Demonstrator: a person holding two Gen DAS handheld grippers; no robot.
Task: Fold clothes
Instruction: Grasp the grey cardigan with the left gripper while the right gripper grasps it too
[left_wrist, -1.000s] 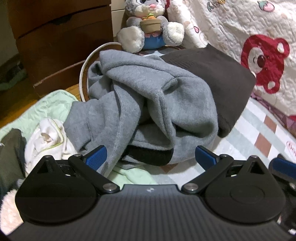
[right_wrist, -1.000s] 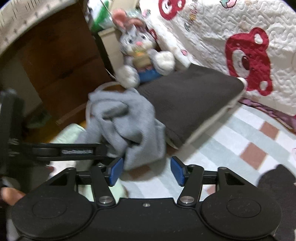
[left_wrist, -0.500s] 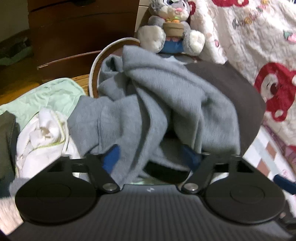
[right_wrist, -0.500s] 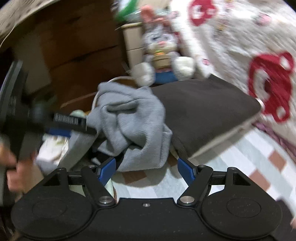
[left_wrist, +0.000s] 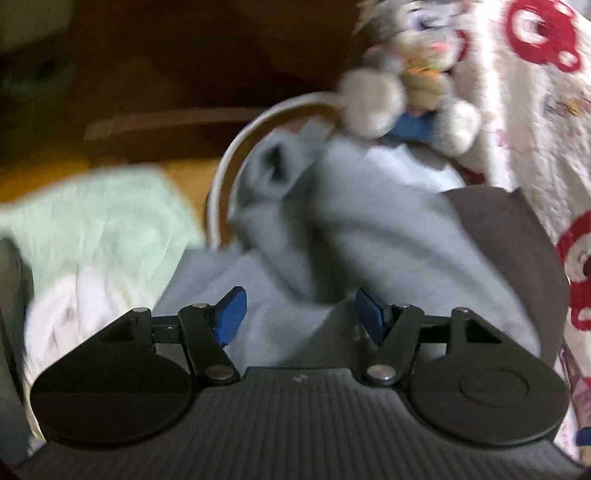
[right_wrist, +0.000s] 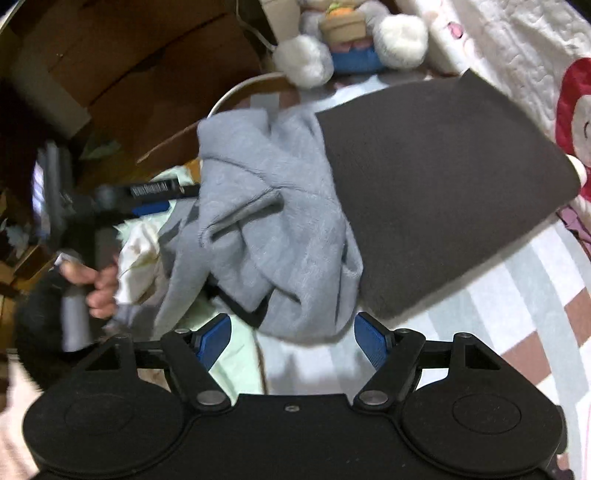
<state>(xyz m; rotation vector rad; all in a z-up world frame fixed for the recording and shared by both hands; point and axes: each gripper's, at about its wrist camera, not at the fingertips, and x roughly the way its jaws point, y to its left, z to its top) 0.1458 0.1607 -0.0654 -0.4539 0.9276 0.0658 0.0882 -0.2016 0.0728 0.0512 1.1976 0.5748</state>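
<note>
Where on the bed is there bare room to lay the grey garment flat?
The checked sheet, right of the grey garment and below the dark folded piece, is bare. Left is crowded: green cloth, white clothes, basket rim.

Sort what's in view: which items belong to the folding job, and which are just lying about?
Job: crumpled grey sweatshirt, folded dark brown garment, white garment, left gripper, right gripper.
Lying about: plush bunny, bear-print quilt, wooden dresser.
</note>
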